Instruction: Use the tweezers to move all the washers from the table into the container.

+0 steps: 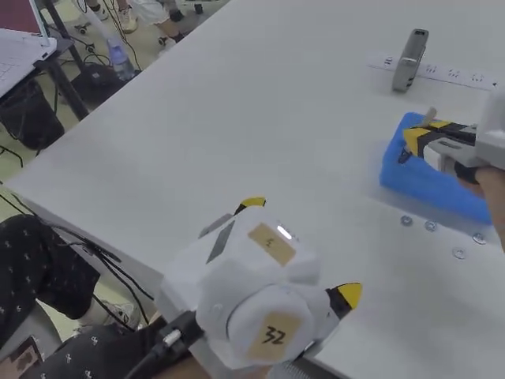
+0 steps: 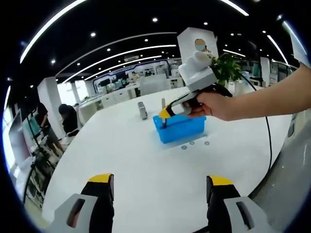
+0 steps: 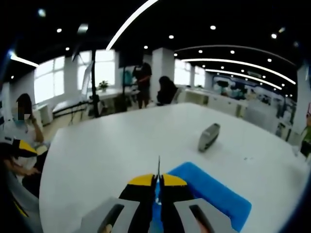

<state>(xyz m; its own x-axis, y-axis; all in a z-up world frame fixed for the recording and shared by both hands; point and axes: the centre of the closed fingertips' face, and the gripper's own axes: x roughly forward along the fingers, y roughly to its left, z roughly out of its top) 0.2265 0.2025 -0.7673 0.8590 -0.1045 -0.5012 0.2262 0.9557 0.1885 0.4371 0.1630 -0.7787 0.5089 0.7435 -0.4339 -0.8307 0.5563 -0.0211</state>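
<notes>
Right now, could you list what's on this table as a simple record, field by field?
table: white
container: blue, at the right side
washers: four, loose on the table beside the container
right claw: shut on the tweezers, over the container
left claw: open, holding nothing
grey device: at the far side of the table
</notes>
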